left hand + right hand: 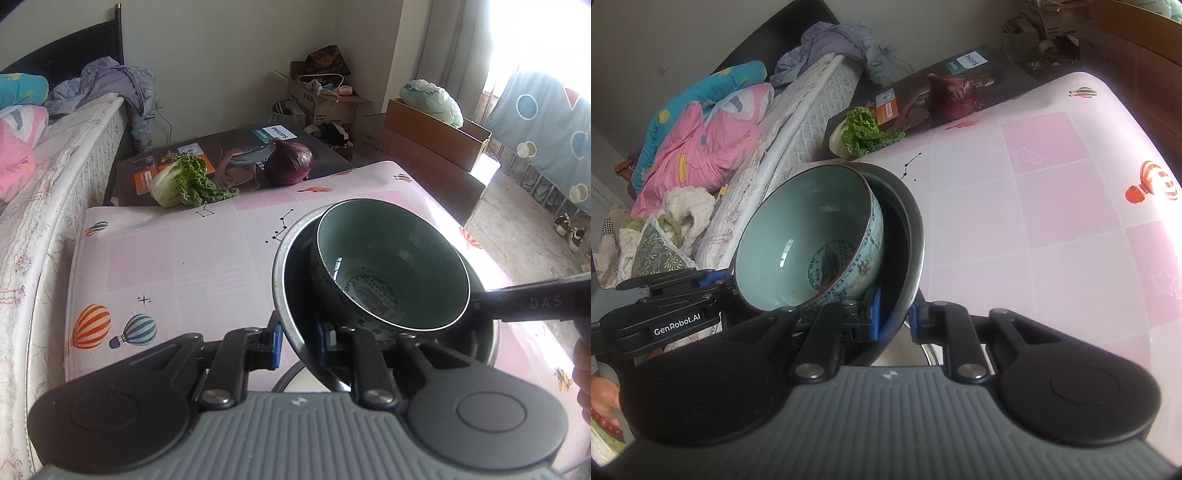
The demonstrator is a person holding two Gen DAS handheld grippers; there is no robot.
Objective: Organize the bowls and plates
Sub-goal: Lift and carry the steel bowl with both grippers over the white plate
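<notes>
A pale green bowl [391,258] with a blue pattern sits tilted inside a dark metal-rimmed bowl [291,291]. My left gripper [299,341] is shut on the dark bowl's near rim, blue pads on either side. In the right wrist view the green bowl [809,236] leans in the dark bowl [908,236], and my right gripper [894,317] is shut on the dark bowl's rim. Both hold the stack above the pink table [177,258]. The other gripper's fingers [528,302] reach the rim from the right.
A cabbage [184,181] and a red onion [290,162] lie on a Philips box past the table's far edge. A bed [37,166] runs along the left. Cardboard boxes [432,133] stand at the back right. A white plate edge [295,380] shows below the bowls.
</notes>
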